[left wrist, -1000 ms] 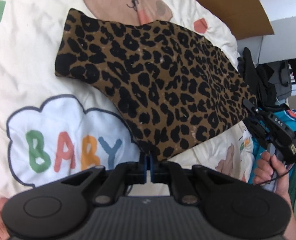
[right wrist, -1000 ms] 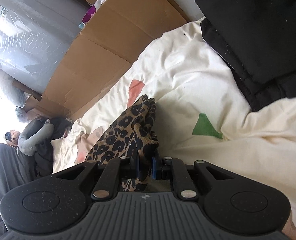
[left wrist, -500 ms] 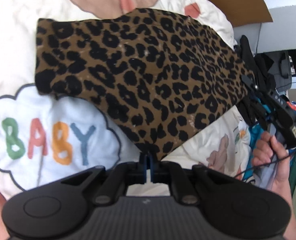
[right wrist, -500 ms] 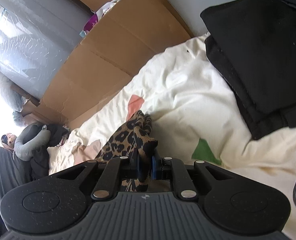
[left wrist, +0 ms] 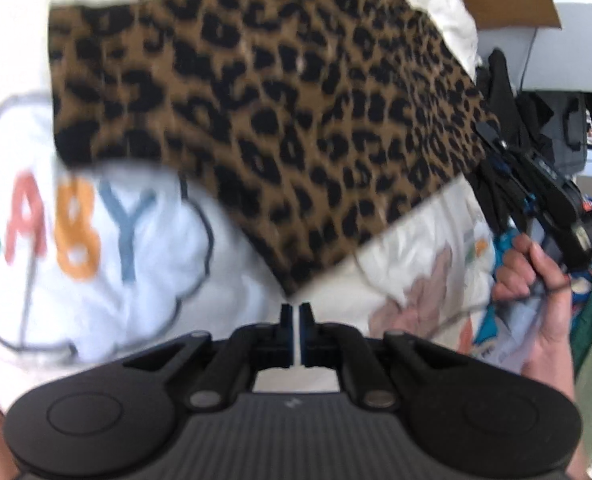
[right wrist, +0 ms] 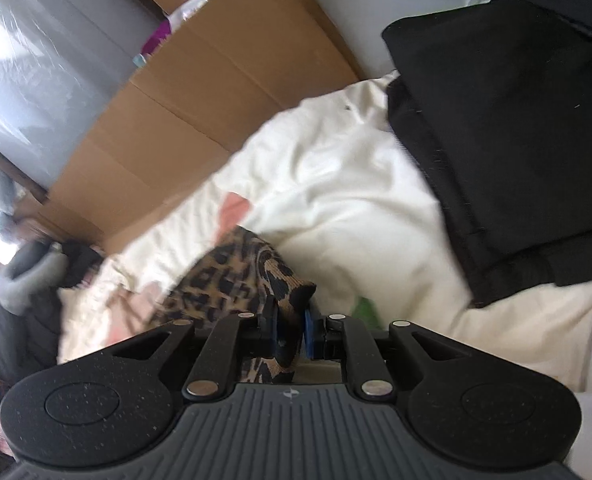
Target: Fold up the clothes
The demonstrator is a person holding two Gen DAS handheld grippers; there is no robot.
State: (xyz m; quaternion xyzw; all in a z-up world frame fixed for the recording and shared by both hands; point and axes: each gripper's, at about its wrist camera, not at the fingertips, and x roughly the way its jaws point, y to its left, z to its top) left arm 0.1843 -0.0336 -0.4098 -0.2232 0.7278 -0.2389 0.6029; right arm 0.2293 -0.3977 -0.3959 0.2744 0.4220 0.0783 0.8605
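Observation:
A leopard-print garment [left wrist: 280, 120] hangs spread and blurred above the cream printed blanket [left wrist: 96, 280]. In the left wrist view my left gripper [left wrist: 294, 316] has its fingers a sliver apart, white blanket showing between them, and the garment's lower corner ends just beyond the tips. My right gripper [left wrist: 491, 136], held by a hand [left wrist: 527, 272], pinches the garment's right edge. In the right wrist view that gripper [right wrist: 292, 324] is shut on a bunched fold of the leopard garment [right wrist: 232, 280].
A stack of folded black clothes [right wrist: 515, 140] lies on the blanket [right wrist: 335, 184] to the right. Flattened cardboard [right wrist: 200, 108] leans along the far side. Dark clothing and clutter [left wrist: 535, 120] sit beyond the blanket's right edge.
The garment has swung up and away with motion blur. Its lower corner, pinched by my left gripper before, now sits just past the parted tips. The right gripper keeps its hold.

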